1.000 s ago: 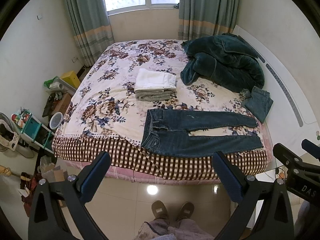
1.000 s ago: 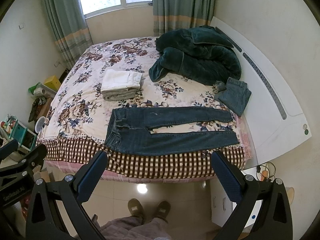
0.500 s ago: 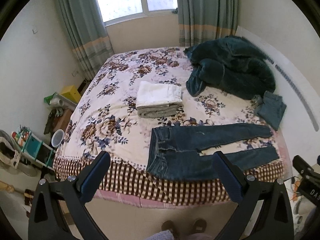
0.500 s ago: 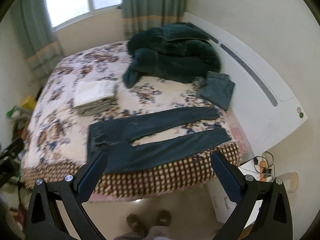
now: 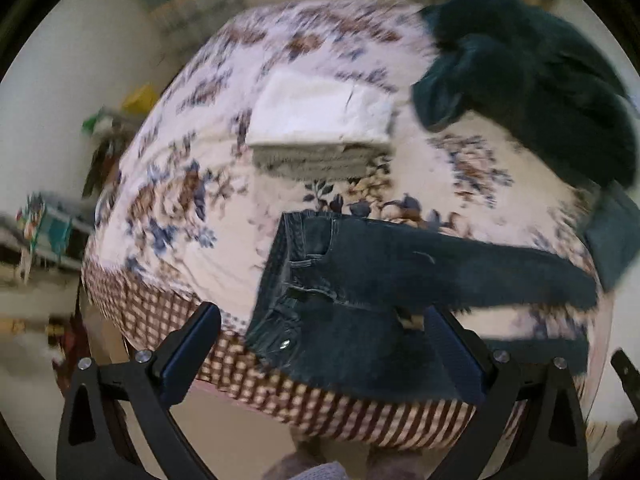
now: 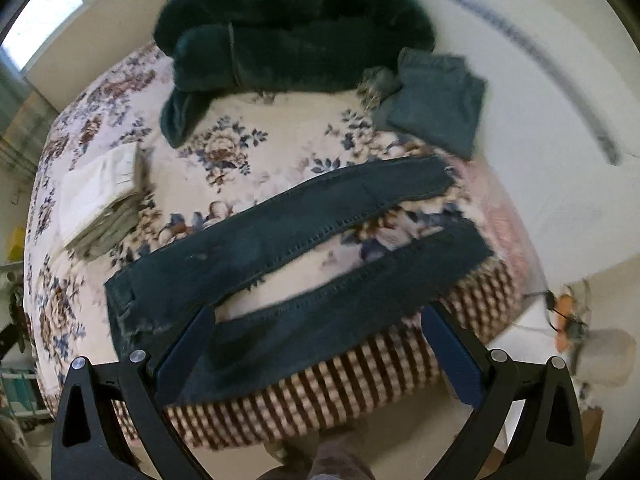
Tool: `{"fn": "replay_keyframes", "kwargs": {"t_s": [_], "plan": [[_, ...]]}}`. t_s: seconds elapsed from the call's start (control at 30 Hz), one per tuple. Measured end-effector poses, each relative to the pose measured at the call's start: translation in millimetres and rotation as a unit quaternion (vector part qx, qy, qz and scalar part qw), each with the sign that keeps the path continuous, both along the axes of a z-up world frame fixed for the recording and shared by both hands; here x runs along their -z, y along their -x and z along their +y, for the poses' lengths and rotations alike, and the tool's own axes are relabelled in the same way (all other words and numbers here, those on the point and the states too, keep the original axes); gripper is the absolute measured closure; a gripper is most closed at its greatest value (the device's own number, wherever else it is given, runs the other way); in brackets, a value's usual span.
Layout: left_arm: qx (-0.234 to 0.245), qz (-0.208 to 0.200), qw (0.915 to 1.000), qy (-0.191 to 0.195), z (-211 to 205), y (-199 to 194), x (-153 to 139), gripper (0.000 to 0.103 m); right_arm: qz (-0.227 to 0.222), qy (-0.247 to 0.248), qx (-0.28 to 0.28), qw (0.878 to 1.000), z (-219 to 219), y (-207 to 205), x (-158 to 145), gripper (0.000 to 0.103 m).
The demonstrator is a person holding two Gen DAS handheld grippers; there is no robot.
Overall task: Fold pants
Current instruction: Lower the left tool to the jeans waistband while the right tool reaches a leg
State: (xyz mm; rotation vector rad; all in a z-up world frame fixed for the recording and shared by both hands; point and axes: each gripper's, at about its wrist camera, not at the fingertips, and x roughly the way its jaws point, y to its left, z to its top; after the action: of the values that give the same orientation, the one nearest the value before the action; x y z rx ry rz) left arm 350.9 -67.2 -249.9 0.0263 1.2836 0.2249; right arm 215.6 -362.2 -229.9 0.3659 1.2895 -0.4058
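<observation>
Dark indigo denim pants are seen against a cream bedsheet printed with brown and blue flowers, bordered in maroon-and-cream check. A white-over-grey folded stack, a dark teal plush blanket and a slate-blue folded garment are noted.

Your left wrist camera looks down from close above the jeans at their waistband end, by the bed's near edge. Your right wrist camera faces the leg end. Both share the jeans, folded stack and, apparently, a dark blanket.
</observation>
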Motion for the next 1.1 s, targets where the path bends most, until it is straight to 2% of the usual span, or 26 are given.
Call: {"fn": "replay_keyframes", "kwargs": {"t_s": [0.13,0.3,0.43,0.47,0.63,0.67,0.77,0.83,0.9,1.0,1.03,1.07,1.1], "plan": [[-0.051,0.044,0.9977,-0.005,-3,-57,80,0.0,0.025,-0.02,0.011,0.999,-39,-65,79,0.0],[-0.089,0.081,0.9926,-0.012,-3,-108,163,0.0,0.057,-0.032,0.03,0.997,-77,-131,180,0.0],[-0.117,0.105,0.9876,0.005,2,-141,213,0.0,0.082,-0.031,0.06,0.994,-103,-155,246,0.0],[-0.125,0.112,0.9859,0.006,5,-149,226,0.0,0.086,-0.033,0.074,0.993,-105,-153,255,0.0],[-0.182,0.165,0.9693,0.011,18,-184,295,0.0,0.11,-0.092,0.173,0.974,-135,-169,333,0.0],[-0.195,0.184,0.9634,0.01,22,-189,313,0.0,0.116,-0.094,0.186,0.971,-138,-172,345,0.0],[-0.224,0.212,0.9514,0.001,34,-196,345,0.0,0.127,-0.09,0.218,0.964,-149,-190,379,0.0],[-0.24,0.22,0.9454,0.007,42,-198,357,0.0,0.136,-0.082,0.233,0.96,-154,-201,397,0.0],[-0.247,0.221,0.9433,0.016,43,-199,358,0.0,0.153,-0.076,0.242,0.955,-156,-208,413,0.002],[-0.225,0.21,0.9513,0.018,40,-198,352,0.003,0.165,-0.089,0.263,0.946,-157,-210,427,0.006],[-0.213,0.201,0.9558,0.023,39,-197,350,0.009,0.164,-0.094,0.267,0.945,-158,-210,427,0.009],[-0.193,0.184,0.9632,0.034,37,-195,344,0.015,0.164,-0.102,0.274,0.942,-158,-209,426,0.02],[-0.181,0.174,0.9671,0.039,35,-192,339,0.032,0.163,-0.105,0.275,0.942,-160,-209,424,0.035]]}}
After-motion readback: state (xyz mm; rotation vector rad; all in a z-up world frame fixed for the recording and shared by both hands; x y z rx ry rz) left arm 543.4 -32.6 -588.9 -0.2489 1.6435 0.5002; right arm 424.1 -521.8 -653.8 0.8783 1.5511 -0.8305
